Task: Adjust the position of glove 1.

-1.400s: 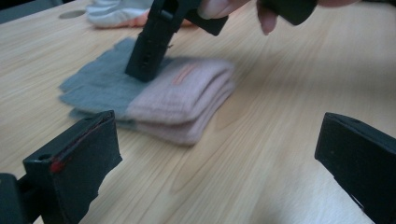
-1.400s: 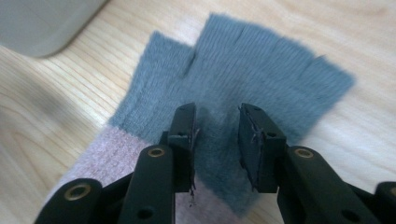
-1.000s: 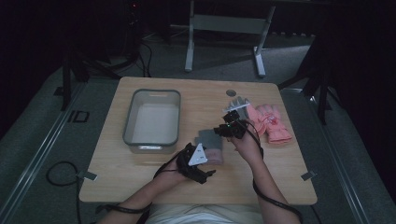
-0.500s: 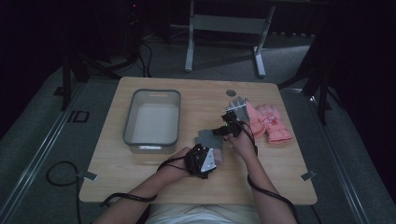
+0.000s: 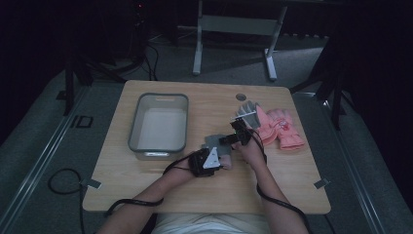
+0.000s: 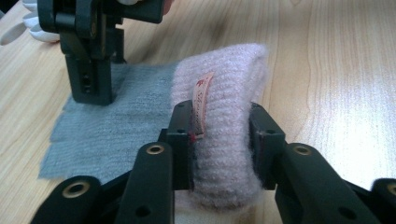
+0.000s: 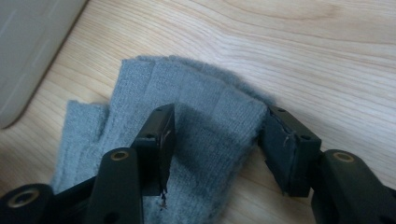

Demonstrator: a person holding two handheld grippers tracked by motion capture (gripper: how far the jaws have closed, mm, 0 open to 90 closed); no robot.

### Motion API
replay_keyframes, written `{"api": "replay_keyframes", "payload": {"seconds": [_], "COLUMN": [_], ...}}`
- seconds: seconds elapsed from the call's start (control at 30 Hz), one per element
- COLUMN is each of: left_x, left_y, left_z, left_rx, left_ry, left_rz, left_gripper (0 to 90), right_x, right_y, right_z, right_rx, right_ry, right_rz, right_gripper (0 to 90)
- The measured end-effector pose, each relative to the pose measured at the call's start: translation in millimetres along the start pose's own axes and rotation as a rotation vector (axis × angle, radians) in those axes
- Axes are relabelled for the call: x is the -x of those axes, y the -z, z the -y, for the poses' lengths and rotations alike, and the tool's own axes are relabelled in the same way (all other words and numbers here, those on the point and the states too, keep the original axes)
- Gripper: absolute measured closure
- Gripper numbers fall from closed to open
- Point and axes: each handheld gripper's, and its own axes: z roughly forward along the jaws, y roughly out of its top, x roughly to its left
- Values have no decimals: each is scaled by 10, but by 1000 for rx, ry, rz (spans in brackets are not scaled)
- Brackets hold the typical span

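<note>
Gloves are what we handle at the near middle of the table (image 5: 146, 190). Our left gripper (image 6: 220, 140) has just been closing, and its pads now clamp the pink cuff (image 6: 229, 121) of the grey glove (image 5: 214, 144), which lies flat on the wood just right of the tub (image 5: 158, 146). A small tag (image 6: 201, 105) is sewn to the cuff beside the left pad; it carries red script, but we cannot read it at this angle. The lower end of the cuff is cut off behind our own jaws.

Our right gripper (image 7: 217, 140) stands over the finger end of the same glove. Its jaws have been opening and sit apart, one pad resting on the knit, the other just off its edge; neither squeezes it. In the left gripper view that gripper stands upright on the grey knit, its top cut off by the frame.

From above, both grippers and hands cover much of the glove, so its outline is hard to make out. The pink gloves (image 5: 282, 129) lie at the right, partly hidden behind the right gripper. The tub bears a small label on its near wall, too small to read.
</note>
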Motion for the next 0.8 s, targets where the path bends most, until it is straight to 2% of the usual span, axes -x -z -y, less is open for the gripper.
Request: {"api": "replay_keyframes", "payload": {"seconds": [0.1,0.27,0.37,0.53,0.6,0.8], "left_x": [-29,-60,-73,-153,-161,-205], "left_y": [0,4,9,55,100,268], "left_z": [5,-8,-25,-139,-207,-373], "left_rx": [2,-12,-21,-66,-70,-62], "left_ry": [9,21,48,65,41,12], "left_rz": [20,44,56,101,97,89], "left_gripper": [699,710,714,716,716,714], "right_x": [17,-5,-56,-74,-83,-117], "right_y": [-24,-82,-74,35,107,343], "right_z": [-20,-53,-60,-50,-51,-76], "right_rx": [-5,-31,-33,0,14,71], "right_ry": [-24,-33,2,24,32,55], "right_rz": [-52,-124,-116,-117,-127,-140], "right_gripper": [544,668,722,732,732,733]}}
